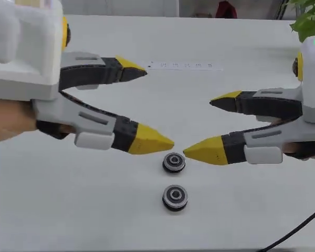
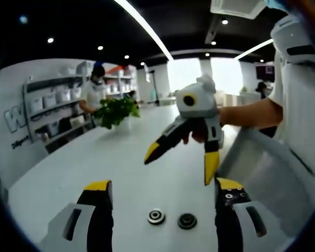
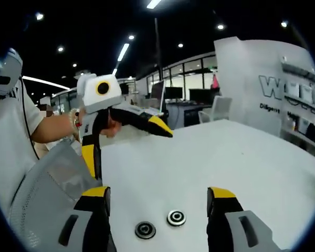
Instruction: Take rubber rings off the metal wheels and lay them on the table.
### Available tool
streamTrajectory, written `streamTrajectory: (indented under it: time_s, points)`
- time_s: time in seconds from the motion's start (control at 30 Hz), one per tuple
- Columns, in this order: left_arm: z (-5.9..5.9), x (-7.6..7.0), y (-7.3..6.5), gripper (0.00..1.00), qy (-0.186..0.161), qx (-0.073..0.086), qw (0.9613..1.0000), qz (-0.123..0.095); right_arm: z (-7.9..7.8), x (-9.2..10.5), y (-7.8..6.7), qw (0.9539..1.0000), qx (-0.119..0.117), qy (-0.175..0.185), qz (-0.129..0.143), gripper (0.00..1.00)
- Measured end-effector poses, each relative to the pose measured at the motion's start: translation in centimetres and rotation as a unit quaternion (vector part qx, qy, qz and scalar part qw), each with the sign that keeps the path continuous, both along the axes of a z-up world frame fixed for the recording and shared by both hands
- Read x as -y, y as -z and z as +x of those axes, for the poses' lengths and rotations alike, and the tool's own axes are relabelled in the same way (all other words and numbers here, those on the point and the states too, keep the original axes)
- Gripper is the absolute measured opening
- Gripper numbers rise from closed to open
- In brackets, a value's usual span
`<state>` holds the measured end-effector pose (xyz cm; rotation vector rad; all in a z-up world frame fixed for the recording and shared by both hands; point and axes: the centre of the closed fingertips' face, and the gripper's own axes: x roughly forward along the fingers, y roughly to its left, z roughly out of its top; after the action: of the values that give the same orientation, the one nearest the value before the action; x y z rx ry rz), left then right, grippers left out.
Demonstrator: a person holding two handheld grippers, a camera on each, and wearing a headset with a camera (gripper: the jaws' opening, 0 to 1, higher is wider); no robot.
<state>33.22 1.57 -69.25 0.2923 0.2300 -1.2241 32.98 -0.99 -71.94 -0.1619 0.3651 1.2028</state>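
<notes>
Head view: the left claw (image 1: pixel 158 107) reaches in from the left with its jaws wide apart and nothing between them. The right claw (image 1: pixel 198 126) comes in from the opposite side, also spread and holding nothing. Their lower yellow tips nearly face each other but stay apart. The first wheel (image 1: pixel 174 162) stands on the white counter (image 1: pixel 84 210) just beneath that gap, touching neither claw. The second wheel (image 1: pixel 175 197) sits just beyond it, on the side away from the tips. Each wheel has a dark rubber ring (image 1: pixel 165 163) on its metal hub. A black cable (image 1: pixel 299 230) lies under the right claw's body.

Left gripper view: the left claw (image 2: pixel 163 185) frames both wheels between its spread jaws. The first wheel (image 2: pixel 156 216) lies nearer the left jaw and the second wheel (image 2: pixel 187 221) nearer the right jaw, neither touched. Ahead of the tips hangs the right claw (image 2: pixel 178 169), gaping. A plant (image 2: pixel 115 110) stands farther off on the counter.

Right gripper view: the right claw (image 3: pixel 158 192) is open as well. The second wheel (image 3: pixel 145 229) and first wheel (image 3: pixel 176 217) lie between its jaws, clear of both. The left claw (image 3: pixel 128 152) hangs open ahead.
</notes>
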Motion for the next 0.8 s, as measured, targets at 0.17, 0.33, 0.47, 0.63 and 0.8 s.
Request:
streamTrajectory:
  time_s: [0.17, 0.33, 0.47, 0.63, 0.8]
  points:
    - [0.4, 0.8, 2.1, 0.77, 0.0, -0.009, 0.9999, -0.006, 0.4, 0.2, 1.0, 1.0, -0.001, 0.002, 0.008, 0.7]
    - [0.7, 0.8, 3.1, 0.73, -0.016, -0.029, 0.9986, -0.04, 1.1, 0.7, 2.5, 0.9999, -0.009, 0.014, 0.003, 0.65]
    - [1.2, 0.4, 3.4, 0.69, -0.037, -0.042, 0.9958, -0.073, 0.9, 0.6, 3.8, 0.9998, -0.012, 0.008, -0.014, 0.63]
    - [1.5, 0.0, 4.8, 0.66, -0.05, -0.043, 0.996, -0.06, 0.3, 0.4, 5.2, 0.9994, -0.024, -0.001, -0.026, 0.58]
    - [1.1, 0.2, 6.1, 0.64, -0.048, -0.047, 0.9969, -0.042, -0.5, 0.3, 6.8, 0.9981, -0.048, -0.012, -0.035, 0.55]
